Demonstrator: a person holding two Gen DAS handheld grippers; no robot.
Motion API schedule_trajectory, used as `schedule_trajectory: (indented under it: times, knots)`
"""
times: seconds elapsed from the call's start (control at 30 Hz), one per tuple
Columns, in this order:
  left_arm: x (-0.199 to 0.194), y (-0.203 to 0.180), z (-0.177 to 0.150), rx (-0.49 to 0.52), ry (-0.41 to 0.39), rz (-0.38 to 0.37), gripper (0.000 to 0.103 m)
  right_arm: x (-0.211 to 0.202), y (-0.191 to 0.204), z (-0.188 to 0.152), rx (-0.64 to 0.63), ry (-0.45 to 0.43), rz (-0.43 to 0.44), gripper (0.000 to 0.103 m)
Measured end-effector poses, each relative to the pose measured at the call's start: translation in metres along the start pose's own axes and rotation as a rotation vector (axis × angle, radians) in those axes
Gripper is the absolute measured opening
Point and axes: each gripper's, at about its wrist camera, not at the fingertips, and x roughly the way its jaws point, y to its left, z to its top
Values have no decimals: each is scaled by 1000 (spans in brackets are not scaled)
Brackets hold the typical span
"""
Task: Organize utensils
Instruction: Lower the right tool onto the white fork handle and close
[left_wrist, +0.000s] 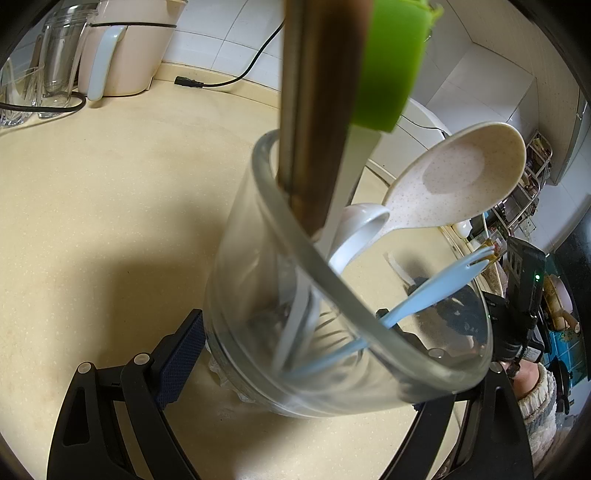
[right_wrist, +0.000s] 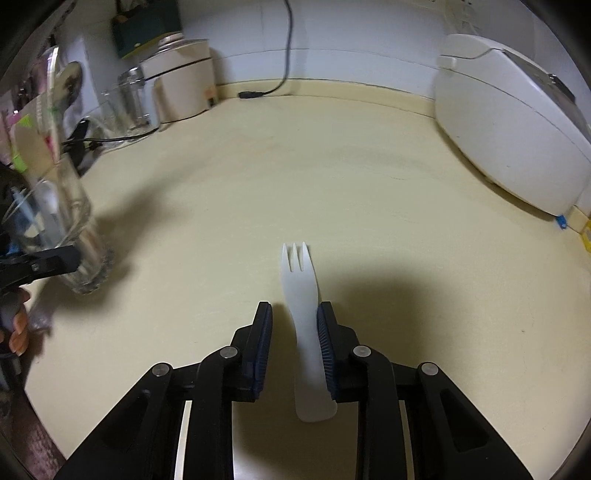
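Note:
A clear glass jar (left_wrist: 258, 332) stands on the cream counter (left_wrist: 92, 221) with my left gripper (left_wrist: 291, 321) shut on its lower part. It holds a green spatula (left_wrist: 391, 62), a speckled cream spoon (left_wrist: 454, 177), a white spoon (left_wrist: 358, 229), a pale blue fork (left_wrist: 436, 291) and dark long handles (left_wrist: 317, 110). In the right wrist view a white plastic fork (right_wrist: 295, 273) lies flat on the counter, tines pointing away. My right gripper (right_wrist: 294, 306) straddles its handle, open; the right pad is against the handle and a gap remains at the left pad. The jar (right_wrist: 74, 229) stands at the far left.
A white rice cooker (right_wrist: 509, 129) fills the back right. A cream appliance (left_wrist: 129, 48), empty glasses (left_wrist: 55, 62) and a black power cable (left_wrist: 236, 74) sit along the back wall. A person's hand (right_wrist: 18, 332) holds the left gripper at the left edge.

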Motion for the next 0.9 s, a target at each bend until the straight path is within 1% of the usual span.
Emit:
schedule_trajectory:
  times: [0.07,0.2,0.33,0.5,0.9]
  knots:
    - [0,0,0,0,0,0,91,0,6,0,-14,1,36,25]
    - [0,0,0,0,0,0,91,0,19,-1,-65,5,76,25]
    - [0,0,0,0,0,-1,91,-2,17,-3,-36,-5,106,25]
    - [0,0,0,0,0,-1,91,-3,7,-3,18,-7,104,25]
    - [0,1,0,0,0,0,91,-1,11,-1,-4,-6,95,26]
